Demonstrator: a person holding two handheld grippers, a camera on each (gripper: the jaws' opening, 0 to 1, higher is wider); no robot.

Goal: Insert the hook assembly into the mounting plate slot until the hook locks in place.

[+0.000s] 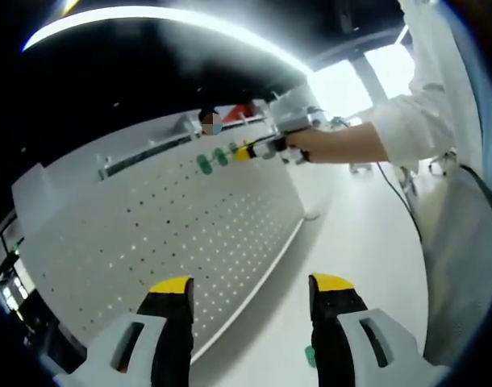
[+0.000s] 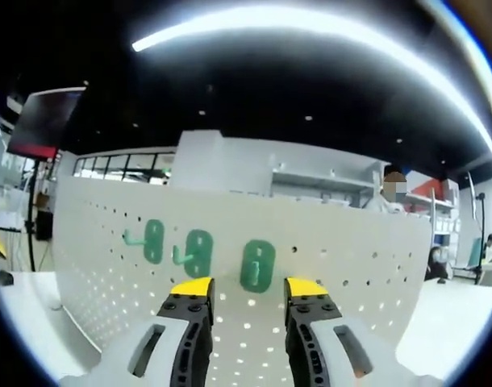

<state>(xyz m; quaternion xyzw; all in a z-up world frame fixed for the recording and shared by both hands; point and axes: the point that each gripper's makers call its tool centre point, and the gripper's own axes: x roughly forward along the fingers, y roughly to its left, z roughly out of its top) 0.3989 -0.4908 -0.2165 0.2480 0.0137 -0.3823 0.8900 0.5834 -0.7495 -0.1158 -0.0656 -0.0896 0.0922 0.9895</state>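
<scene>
The right gripper [image 2: 248, 292], jaws apart, faces the pegboard [image 2: 351, 250] with the upright green hook [image 2: 257, 265] just ahead between its fingertips; the left gripper [image 1: 252, 287] hangs open, well back.

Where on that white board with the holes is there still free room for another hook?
The pegboard is bare to the right of the three green hooks, out to its right edge, and across the rows of holes below them. In the left gripper view its lower half lies free too. It is crowded along the upper row, where the right gripper sits at the rightmost hook.
</scene>
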